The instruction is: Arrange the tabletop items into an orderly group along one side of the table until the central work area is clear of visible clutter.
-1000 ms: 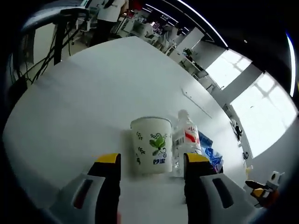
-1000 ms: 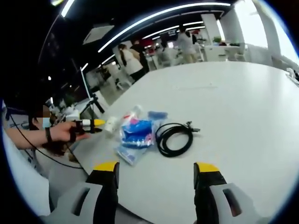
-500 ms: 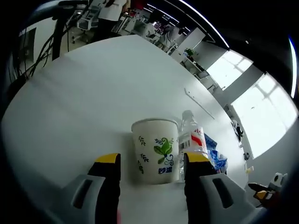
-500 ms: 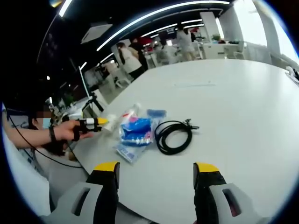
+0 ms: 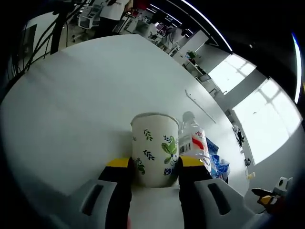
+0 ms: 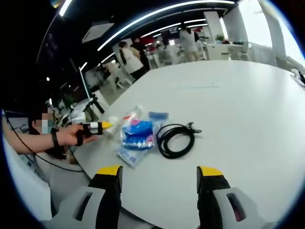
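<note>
- The paper cup (image 5: 155, 149) is the main thing in the left gripper view: white, tapered, rolled rim, printed with green leaf sprigs. It stands upright on the desk (image 5: 86, 105), near the edge closest to the person.
- The left gripper (image 5: 153, 165) has its yellow-tipped jaws closed in on the cup's lower sides, one on each side, so it looks like it's gripping the cup. Can't swear the pads are pressing hard, the fisheye bends things.
- Just beside the cup stands a clear plastic water bottle (image 5: 193, 143) with a white cap and a red and white label, touching or almost touching the cup.
- Past the bottle there's a crinkly blue and white plastic packet (image 5: 217, 162).
- In the right gripper view the same packet (image 6: 138, 136) lies near the desk edge closest to the person, shiny and wrinkled, with the bottle (image 6: 135, 112) poking up behind it.
- Next to the packet sits a black cable (image 6: 174, 139), coiled in a loose loop, rubbery looking, with its plug end sticking out.
- The right gripper (image 6: 158, 172) hangs above the desk with its jaws spread wide apart, nothing between them.
- The desk itself is smooth, matte white, with a rounded edge.
- A person's hand (image 6: 71, 135) reaches in at that edge, holding the other gripper.
</note>
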Available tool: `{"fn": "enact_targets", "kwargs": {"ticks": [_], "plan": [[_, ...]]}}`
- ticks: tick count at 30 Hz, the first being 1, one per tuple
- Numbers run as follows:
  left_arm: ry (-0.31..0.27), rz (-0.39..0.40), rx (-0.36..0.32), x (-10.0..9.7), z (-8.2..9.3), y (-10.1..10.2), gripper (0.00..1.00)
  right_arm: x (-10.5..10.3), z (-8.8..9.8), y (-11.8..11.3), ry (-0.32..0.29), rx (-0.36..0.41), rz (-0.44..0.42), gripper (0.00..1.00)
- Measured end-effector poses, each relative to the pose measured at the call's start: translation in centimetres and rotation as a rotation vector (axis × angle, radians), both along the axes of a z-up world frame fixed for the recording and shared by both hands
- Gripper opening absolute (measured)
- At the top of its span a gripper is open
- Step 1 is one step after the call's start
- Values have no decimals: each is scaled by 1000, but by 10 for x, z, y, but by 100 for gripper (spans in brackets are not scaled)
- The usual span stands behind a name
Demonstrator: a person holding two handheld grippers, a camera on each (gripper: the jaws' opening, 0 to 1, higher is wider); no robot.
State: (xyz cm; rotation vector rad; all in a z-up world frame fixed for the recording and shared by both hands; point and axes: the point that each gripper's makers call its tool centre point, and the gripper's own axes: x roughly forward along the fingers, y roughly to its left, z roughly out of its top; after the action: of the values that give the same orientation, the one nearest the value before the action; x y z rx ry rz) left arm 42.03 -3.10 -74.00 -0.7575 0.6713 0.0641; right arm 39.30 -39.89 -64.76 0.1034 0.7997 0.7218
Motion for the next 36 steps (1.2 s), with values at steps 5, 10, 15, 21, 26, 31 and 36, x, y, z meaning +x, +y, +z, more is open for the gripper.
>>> {"fn": "enact_targets", "kwargs": {"ticks": [5,10,15,21,26,31,36], "plan": [[9,-19,37,-18,2,-2,36,-3,-4,3,8,6,5,64],[11,-17,53,-35,6,-2,36,-7,-7,11,15,13,20,64],[6,-13,59,-51,12,-3,36,-10,-10,21,19,20,46,64],[-12,-18,67,-65,22,-7,36,-12,-11,28,22,31,67,64],[-27,-51,83,-75,34,-19,36,-15,-10,37,20,38,92,64],[-49,-138,133,-82,41,-26,36,-20,-10,47,22,46,117,64],[-72,-175,128,-90,51,-38,36,-25,-12,57,28,53,135,64]]}}
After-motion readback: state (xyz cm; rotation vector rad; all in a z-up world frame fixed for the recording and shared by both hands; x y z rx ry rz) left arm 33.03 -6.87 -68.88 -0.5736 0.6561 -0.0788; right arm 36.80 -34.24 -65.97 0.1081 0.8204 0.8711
